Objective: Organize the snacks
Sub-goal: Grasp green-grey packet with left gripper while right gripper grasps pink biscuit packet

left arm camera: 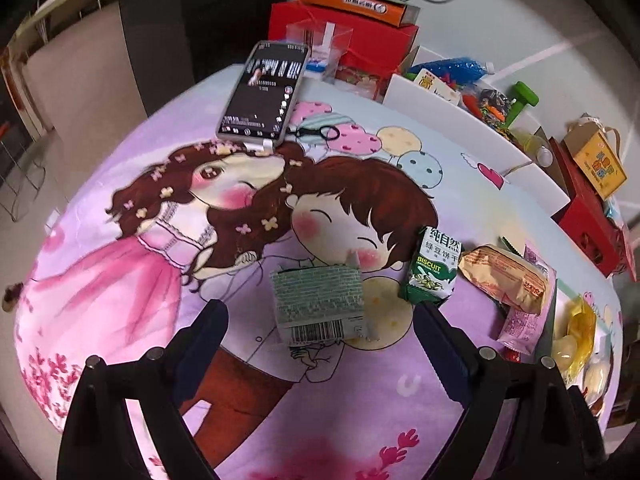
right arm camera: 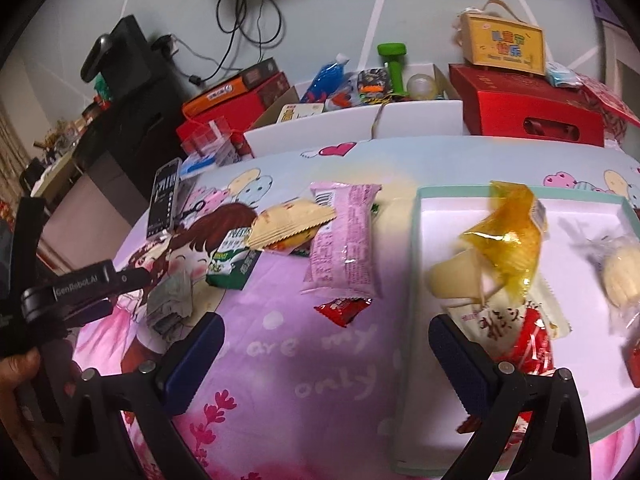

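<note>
Loose snacks lie on a cartoon-print cloth. In the left wrist view my left gripper (left arm camera: pixel 320 316) is open, its fingers on either side of a grey-green packet (left arm camera: pixel 320 304) lying barcode up, without pressing it. To its right are a green biscuit packet (left arm camera: pixel 434 268), a tan packet (left arm camera: pixel 504 276) and a pink packet (left arm camera: pixel 528 316). In the right wrist view my right gripper (right arm camera: pixel 326 328) is open above the cloth, a small red packet (right arm camera: pixel 342 310) just beyond its fingertips. A teal-rimmed white tray (right arm camera: pixel 520 192) at right holds a yellow packet (right arm camera: pixel 508 240), a red-and-white packet (right arm camera: pixel 516 332) and a clear-wrapped pastry (right arm camera: pixel 620 276).
A phone (left arm camera: pixel 264 92) leans at the cloth's far edge, a black hair tie beside it. Behind stand a white box of toys (left arm camera: pixel 460 120), red boxes (right arm camera: pixel 528 112) and a yellow carton (right arm camera: pixel 504 46). A hand (right arm camera: pixel 16 376) holds the left gripper at the left edge.
</note>
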The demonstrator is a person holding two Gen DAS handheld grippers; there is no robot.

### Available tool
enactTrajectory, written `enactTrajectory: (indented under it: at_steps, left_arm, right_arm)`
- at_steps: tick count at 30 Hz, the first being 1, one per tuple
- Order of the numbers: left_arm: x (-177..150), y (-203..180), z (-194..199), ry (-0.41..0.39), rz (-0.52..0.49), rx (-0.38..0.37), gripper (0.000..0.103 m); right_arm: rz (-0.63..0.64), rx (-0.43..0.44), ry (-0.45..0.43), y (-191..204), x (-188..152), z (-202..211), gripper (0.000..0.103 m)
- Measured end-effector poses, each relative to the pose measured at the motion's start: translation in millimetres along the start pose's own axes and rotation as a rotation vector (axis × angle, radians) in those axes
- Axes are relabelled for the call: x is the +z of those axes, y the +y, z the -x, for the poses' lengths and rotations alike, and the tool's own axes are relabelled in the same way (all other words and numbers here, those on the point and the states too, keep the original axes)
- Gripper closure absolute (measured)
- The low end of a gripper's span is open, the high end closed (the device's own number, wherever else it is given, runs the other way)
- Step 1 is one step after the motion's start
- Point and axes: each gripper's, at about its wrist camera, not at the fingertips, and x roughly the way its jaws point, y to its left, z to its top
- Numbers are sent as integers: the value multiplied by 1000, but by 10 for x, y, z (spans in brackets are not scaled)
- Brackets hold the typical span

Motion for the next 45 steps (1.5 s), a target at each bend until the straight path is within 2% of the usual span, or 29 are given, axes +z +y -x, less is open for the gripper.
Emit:
enactTrajectory:
  at_steps: [11, 16, 24, 28, 35, 37, 41, 42, 43, 44, 45]
  left_arm:
    - [15, -95, -260, 38, -35, -59, 9]
    - [40, -71, -336, 45, -21, -75, 9]
    - [46, -24, -493, 87, 3, -65, 9]
    - [55, -8, -517, 84, 10, -67, 9]
    - [49, -31, -549, 92, 4, -83, 12]
    - [52, -39, -553, 91, -2, -75, 14]
    - [57, -46, -560, 89, -17, -52, 23]
    - [58, -42, -561, 89, -19, -48, 27]
    - [59, -41, -560, 88, -24, -43, 31]
    - [61, -38, -552, 83, -27, -36, 42]
    - [61, -29, -543, 80, -26, -37, 42]
  right_arm:
    - [47, -21, -17, 80, 11, -78, 0]
    - [66, -50, -47, 83, 84, -134, 0]
    - [89, -157, -9, 104, 284, -409, 11]
    - [104, -169, 14, 143, 340, -548, 18]
    - [145, -210, 58, 215, 393, -805, 23]
    - [152, -228, 73, 214, 398, -884, 24]
    - [127, -227, 85, 171, 411, -956, 36]
    - [120, -227, 82, 160, 411, -956, 38]
    - [115, -224, 79, 155, 408, -946, 44]
    - [110, -218, 76, 149, 406, -936, 52]
    - [105, -212, 74, 142, 403, -926, 53]
